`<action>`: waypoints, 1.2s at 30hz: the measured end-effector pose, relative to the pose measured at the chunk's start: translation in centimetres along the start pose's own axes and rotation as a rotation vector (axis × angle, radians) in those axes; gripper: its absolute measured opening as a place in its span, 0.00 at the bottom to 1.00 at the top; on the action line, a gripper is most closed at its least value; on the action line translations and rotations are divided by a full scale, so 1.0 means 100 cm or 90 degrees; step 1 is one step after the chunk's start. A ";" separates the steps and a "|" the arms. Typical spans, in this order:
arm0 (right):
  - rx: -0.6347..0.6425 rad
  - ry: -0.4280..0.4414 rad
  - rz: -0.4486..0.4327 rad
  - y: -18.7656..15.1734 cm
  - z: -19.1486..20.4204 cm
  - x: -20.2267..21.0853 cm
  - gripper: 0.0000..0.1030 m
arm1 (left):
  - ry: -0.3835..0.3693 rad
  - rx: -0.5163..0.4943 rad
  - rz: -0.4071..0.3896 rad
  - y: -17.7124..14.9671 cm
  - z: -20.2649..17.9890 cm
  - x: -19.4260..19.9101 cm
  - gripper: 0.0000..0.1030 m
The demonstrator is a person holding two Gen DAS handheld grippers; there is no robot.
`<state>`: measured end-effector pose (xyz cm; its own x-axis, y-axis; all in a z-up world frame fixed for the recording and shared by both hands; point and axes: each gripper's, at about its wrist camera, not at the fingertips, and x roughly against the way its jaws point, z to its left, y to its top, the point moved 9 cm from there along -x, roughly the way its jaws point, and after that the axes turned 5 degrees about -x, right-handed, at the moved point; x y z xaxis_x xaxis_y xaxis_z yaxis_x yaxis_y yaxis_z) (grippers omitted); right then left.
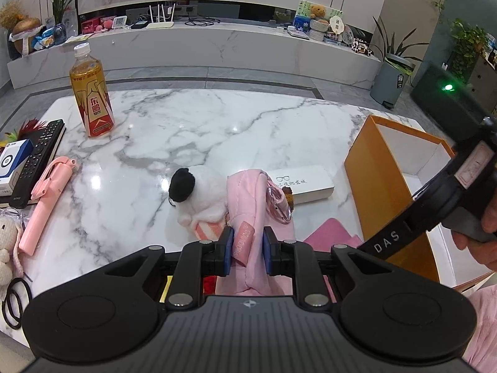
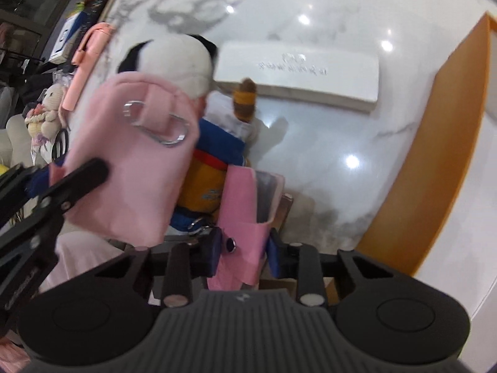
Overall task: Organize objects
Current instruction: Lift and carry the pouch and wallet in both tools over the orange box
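Note:
My left gripper (image 1: 248,245) is shut on a soft pink pouch (image 1: 251,199) with a metal carabiner (image 1: 277,202), held above the marble table (image 1: 186,130). The pouch also shows in the right wrist view (image 2: 130,161). My right gripper (image 2: 245,245) is shut on a flat pink case (image 2: 245,205) just right of the pouch. A white and black plush (image 1: 198,195) lies behind the pouch. A small doll in blue and yellow clothes (image 2: 214,168) lies under both. An open orange box (image 1: 391,186) stands at the right.
A white glasses case (image 1: 303,183) lies by the orange box. A tea bottle (image 1: 91,93), a remote (image 1: 38,158), a pink selfie stick (image 1: 43,199), a small crochet doll (image 1: 7,248) and black hair ties (image 1: 14,301) sit along the table's left side.

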<state>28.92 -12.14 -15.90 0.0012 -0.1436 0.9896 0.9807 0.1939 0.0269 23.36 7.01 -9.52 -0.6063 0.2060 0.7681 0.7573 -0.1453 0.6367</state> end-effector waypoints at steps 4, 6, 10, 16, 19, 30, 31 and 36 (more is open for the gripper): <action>0.011 0.011 -0.039 -0.007 0.009 0.015 0.27 | -0.004 -0.002 -0.003 0.003 -0.009 0.007 0.22; 0.012 0.023 -0.067 -0.010 0.010 0.030 0.27 | -0.006 -0.011 -0.020 0.010 -0.019 0.017 0.22; 0.015 0.041 -0.131 -0.026 0.009 0.079 0.27 | -0.023 -0.023 -0.049 0.026 -0.044 0.039 0.22; -0.014 0.015 -0.242 -0.058 -0.023 0.148 0.26 | -0.079 -0.076 -0.091 0.050 -0.111 0.062 0.22; -0.049 -0.015 -0.286 -0.075 -0.054 0.169 0.25 | -0.106 -0.123 -0.082 0.053 -0.154 0.053 0.22; -0.216 -0.007 -0.281 -0.097 -0.157 0.108 0.22 | -0.050 -0.307 0.039 0.012 -0.241 -0.034 0.22; -0.223 0.000 -0.280 -0.096 -0.160 0.101 0.22 | -0.046 -0.309 0.048 0.010 -0.242 -0.039 0.22; -0.272 0.063 -0.257 -0.089 -0.167 0.068 0.22 | -0.008 -0.344 0.073 0.004 -0.248 -0.048 0.23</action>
<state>23.45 -31.04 -11.77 -0.3900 -0.2190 0.8944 0.8994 -0.2991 0.3189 20.55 -18.05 -11.23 -0.5225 0.1707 0.8354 0.5837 -0.6425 0.4964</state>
